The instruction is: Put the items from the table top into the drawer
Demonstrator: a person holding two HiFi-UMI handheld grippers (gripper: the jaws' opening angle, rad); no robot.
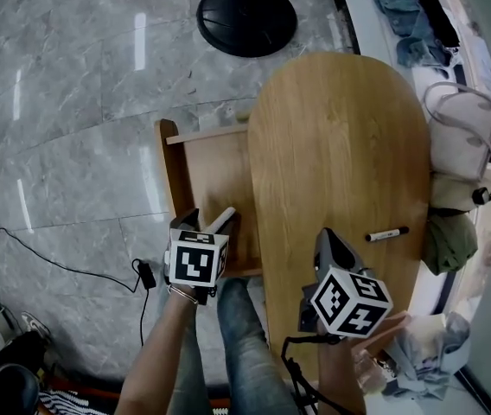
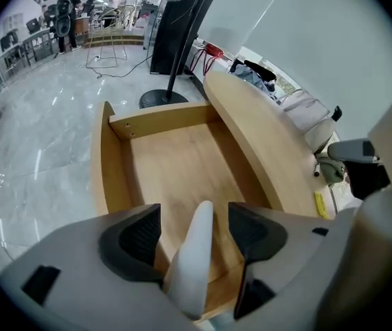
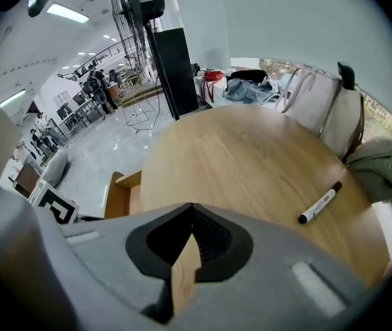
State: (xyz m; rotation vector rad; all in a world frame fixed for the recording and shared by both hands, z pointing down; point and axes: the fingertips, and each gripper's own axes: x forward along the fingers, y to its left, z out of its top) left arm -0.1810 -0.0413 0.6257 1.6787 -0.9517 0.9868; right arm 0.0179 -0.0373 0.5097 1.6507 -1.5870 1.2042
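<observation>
Glossy grey marble floor (image 1: 73, 102) surrounds rounded wooden table (image 1: 341, 145), boxy drawer (image 1: 215, 171), slim marker (image 1: 387, 233).

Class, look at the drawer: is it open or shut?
Open: the drawer stands pulled out from under the table top, its wooden bottom showing.

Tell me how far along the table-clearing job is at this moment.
Done: the drawer stands pulled open, and its visible floor is bare. In hand: a white item sits between the open left tongs over the drawer, with the pads not pressing it. Left: the marker lies on the table. The right tongs are shut and empty over the table.
</observation>
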